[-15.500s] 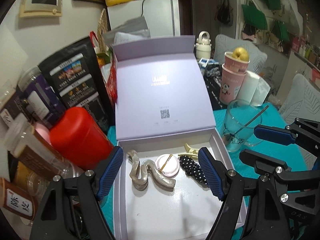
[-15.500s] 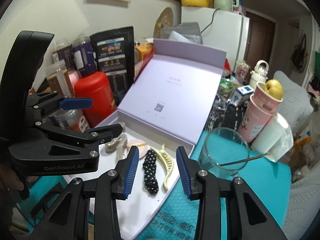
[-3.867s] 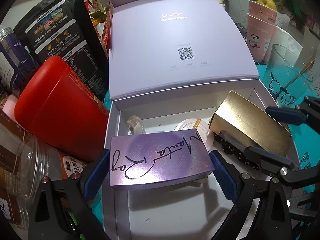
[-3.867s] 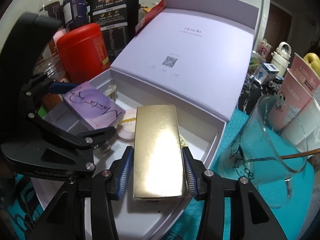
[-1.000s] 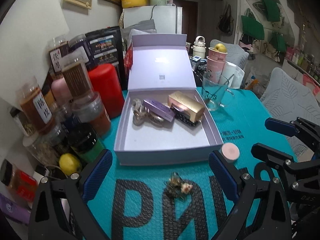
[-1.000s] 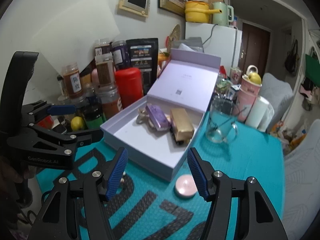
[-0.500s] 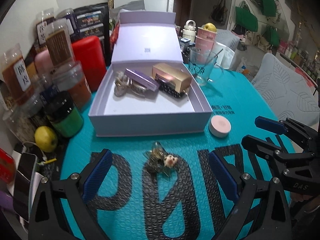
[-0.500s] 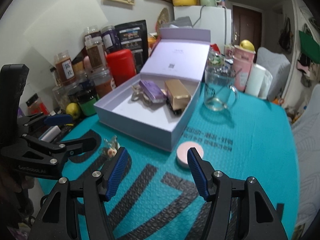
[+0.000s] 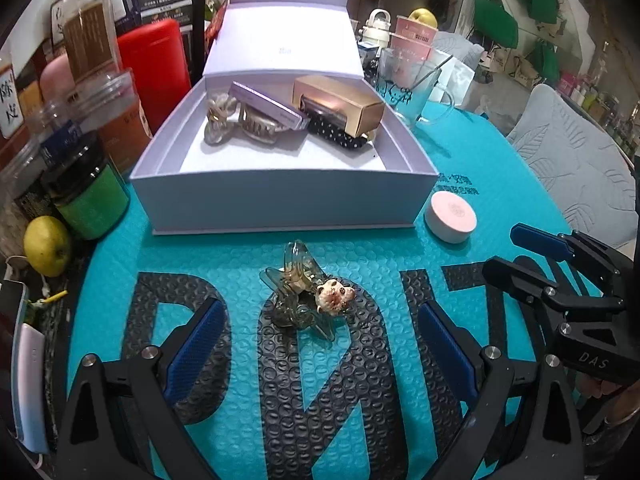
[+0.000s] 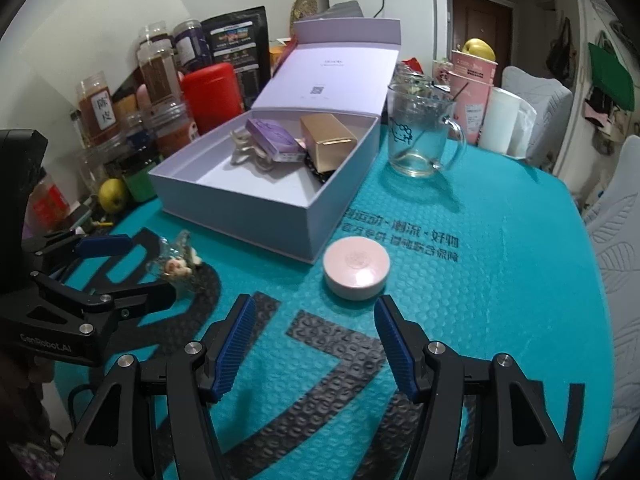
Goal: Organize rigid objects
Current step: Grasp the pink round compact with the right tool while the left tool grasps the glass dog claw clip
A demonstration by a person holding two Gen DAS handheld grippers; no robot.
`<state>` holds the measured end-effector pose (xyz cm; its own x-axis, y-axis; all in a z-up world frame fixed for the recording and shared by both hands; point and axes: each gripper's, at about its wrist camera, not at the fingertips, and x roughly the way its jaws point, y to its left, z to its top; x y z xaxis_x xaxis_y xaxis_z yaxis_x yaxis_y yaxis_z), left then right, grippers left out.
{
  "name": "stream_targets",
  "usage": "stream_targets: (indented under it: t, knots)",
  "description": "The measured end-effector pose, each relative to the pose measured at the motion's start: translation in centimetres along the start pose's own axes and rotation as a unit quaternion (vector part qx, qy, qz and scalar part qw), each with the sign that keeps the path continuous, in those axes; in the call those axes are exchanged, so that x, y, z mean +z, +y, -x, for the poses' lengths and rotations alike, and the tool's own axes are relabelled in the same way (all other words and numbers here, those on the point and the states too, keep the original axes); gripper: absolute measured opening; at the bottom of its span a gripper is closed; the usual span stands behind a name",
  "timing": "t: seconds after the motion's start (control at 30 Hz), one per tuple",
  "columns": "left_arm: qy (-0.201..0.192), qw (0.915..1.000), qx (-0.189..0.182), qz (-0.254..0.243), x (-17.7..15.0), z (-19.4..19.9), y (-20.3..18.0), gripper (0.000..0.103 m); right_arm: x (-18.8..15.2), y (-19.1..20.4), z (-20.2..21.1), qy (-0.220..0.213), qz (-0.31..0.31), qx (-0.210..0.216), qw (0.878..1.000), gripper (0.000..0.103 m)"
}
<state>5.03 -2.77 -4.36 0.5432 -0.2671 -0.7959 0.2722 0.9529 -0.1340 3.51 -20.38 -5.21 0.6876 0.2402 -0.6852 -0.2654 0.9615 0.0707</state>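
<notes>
An open lilac gift box (image 9: pixel 280 200) (image 10: pixel 256 216) stands on the teal mat. It holds a purple carton (image 9: pixel 272 106), a gold carton (image 9: pixel 340 104), pearly hair clips (image 9: pixel 218 120) and a black dotted clip (image 9: pixel 340 136). A clear hair claw with a small bear charm (image 9: pixel 304 296) (image 10: pixel 176 258) lies in front of the box. My left gripper (image 9: pixel 320 336) is open just before it. A round pink compact (image 9: pixel 450 216) (image 10: pixel 356 262) lies right of the box. My right gripper (image 10: pixel 316 328) is open just short of it.
Jars, a red canister (image 9: pixel 156 60) and a green-lidded jar (image 9: pixel 88 196) crowd the left edge, with a lemon (image 9: pixel 46 244). A glass mug with a spoon (image 10: pixel 420 136) stands behind the box at right, with pink cups (image 10: pixel 472 76) and a paper roll behind it.
Both grippers have moved forward and lower toward the mat. The hair claw and the pink compact now sit closer to the open fingers. Nothing has been picked up.
</notes>
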Motion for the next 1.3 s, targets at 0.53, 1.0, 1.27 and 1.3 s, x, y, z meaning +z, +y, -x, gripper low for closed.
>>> stream_targets:
  t: [0.53,1.0,1.27,1.3]
  knots:
    - [0.028,0.9986,0.04,0.018,0.9,-3.7,0.4,0.076,1.8,-2.4,-4.8,0.034,-0.014,-0.014,0.999,0.067]
    - [0.03,0.9986,0.038,0.021,0.4,-2.4,1.2,0.051,2.0,-2.3,-5.9,0.054,-0.03,0.013,0.998,0.051]
    - [0.037,0.999,0.023,0.012,-1.0,-1.1,0.8,0.048,0.3,-0.8,-4.0,0.058,-0.023,0.027,0.998,0.051]
    - [0.037,0.999,0.023,0.011,-1.1,-0.9,0.8,0.048,-0.1,-0.6,-3.8,0.059,-0.023,0.031,0.998,0.051]
